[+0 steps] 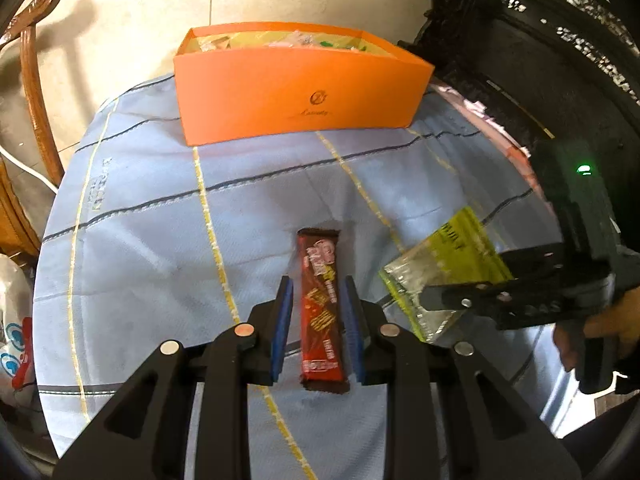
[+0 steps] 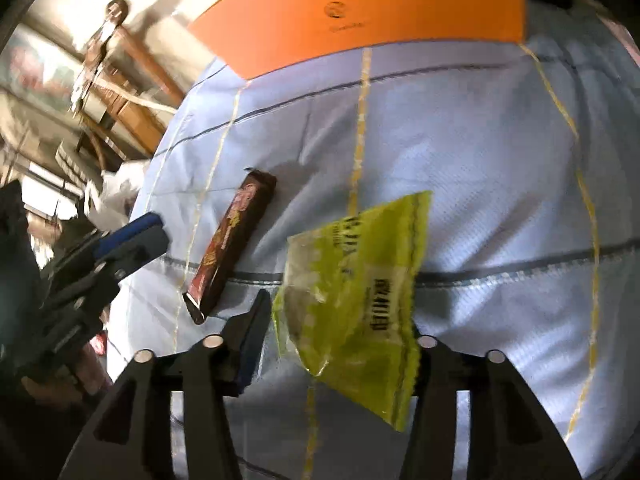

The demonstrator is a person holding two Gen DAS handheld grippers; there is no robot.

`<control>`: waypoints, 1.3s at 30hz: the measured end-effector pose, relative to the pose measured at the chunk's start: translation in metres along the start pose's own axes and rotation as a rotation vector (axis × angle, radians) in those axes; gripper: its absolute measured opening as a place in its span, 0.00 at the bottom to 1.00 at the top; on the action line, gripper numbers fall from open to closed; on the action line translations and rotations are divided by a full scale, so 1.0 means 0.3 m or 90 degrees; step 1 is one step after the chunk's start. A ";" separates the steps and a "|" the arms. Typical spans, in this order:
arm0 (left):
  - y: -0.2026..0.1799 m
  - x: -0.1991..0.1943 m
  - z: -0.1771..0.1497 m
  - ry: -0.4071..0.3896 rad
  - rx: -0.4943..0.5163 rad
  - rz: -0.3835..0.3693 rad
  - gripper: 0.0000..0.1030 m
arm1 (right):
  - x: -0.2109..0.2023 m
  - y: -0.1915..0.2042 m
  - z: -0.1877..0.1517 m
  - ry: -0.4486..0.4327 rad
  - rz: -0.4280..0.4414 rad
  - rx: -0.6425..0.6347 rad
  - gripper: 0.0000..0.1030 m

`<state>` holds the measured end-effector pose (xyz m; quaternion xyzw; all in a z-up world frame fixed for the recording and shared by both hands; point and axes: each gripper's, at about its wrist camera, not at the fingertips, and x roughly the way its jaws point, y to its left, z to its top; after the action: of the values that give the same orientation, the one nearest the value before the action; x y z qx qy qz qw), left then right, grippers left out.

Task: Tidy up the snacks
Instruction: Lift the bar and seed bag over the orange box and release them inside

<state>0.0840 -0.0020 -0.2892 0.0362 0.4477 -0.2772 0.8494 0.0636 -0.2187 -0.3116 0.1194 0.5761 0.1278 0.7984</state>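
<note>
A red-brown snack bar (image 1: 322,308) (image 2: 232,240) lies lengthwise on the blue cloth. My left gripper (image 1: 318,284) (image 2: 156,232) hovers over it with its blue pads drawn close. The bar shows through the narrow slot, and in the right wrist view cloth separates gripper and bar. A yellow-green packet (image 1: 452,256) (image 2: 360,292) hangs tilted off the cloth, wedged across my right gripper (image 2: 340,296) (image 1: 464,280). It covers the right finger and reaches the left pad. The orange box (image 1: 296,96) (image 2: 360,12), with several snacks inside, stands at the cloth's far edge.
The blue checked cloth (image 1: 160,240) covers a round table. A wooden chair (image 1: 36,92) stands off its left side and black carved furniture (image 1: 540,60) at the far right. A printed plastic bag (image 1: 16,340) sits low at the left. A hand (image 1: 600,320) holds the right gripper.
</note>
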 end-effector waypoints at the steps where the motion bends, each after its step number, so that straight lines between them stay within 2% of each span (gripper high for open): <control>1: 0.001 0.026 -0.006 0.010 -0.005 0.006 0.25 | 0.006 0.015 -0.008 -0.007 0.011 -0.016 0.74; 3: -0.011 0.062 -0.013 0.015 -0.012 0.002 0.34 | 0.020 0.053 -0.032 -0.021 0.013 -0.057 0.88; 4: -0.021 0.075 -0.015 0.011 -0.009 -0.001 0.43 | 0.027 0.064 -0.037 -0.026 0.006 -0.060 0.92; 6: -0.042 0.095 -0.015 0.000 0.001 -0.008 0.47 | 0.027 0.065 -0.041 -0.027 0.005 -0.031 0.91; 8: -0.031 0.101 -0.007 -0.011 -0.017 -0.016 0.48 | 0.018 0.031 -0.028 -0.023 0.020 0.015 0.81; 10: -0.022 0.118 -0.009 -0.005 -0.018 -0.012 0.48 | 0.000 -0.033 -0.009 -0.017 0.021 0.075 0.36; 12: -0.016 0.132 -0.019 -0.002 -0.019 -0.009 0.48 | -0.003 -0.090 -0.015 -0.002 0.058 0.109 0.32; 13: -0.016 0.150 -0.032 0.009 -0.011 0.005 0.48 | -0.001 -0.088 -0.013 0.006 0.059 0.095 0.30; 14: -0.023 0.168 -0.047 0.017 0.009 0.026 0.42 | 0.005 -0.078 -0.005 0.013 0.050 0.082 0.30; 16: -0.046 0.175 -0.061 -0.001 0.061 0.060 0.23 | 0.009 -0.057 0.003 0.010 0.036 0.071 0.27; 19: -0.009 0.171 -0.053 0.004 0.020 0.022 0.22 | -0.002 -0.015 -0.001 -0.006 0.032 0.052 0.22; 22: 0.006 0.145 -0.057 0.004 0.008 -0.002 0.22 | -0.025 -0.010 -0.007 -0.015 0.048 0.047 0.20; 27: 0.007 0.076 -0.063 -0.005 -0.019 -0.037 0.22 | -0.078 -0.049 -0.015 -0.026 0.059 0.050 0.20; 30: -0.011 0.009 -0.045 -0.030 -0.017 -0.055 0.22 | -0.121 -0.053 -0.017 -0.039 0.069 0.047 0.20; 39: -0.053 -0.102 0.069 -0.074 -0.005 -0.024 0.22 | -0.290 -0.020 0.038 -0.111 0.069 0.030 0.20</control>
<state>0.0777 -0.0084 -0.2499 0.0080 0.3997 -0.2931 0.8685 0.0484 -0.2545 -0.2328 0.1801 0.5002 0.1463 0.8343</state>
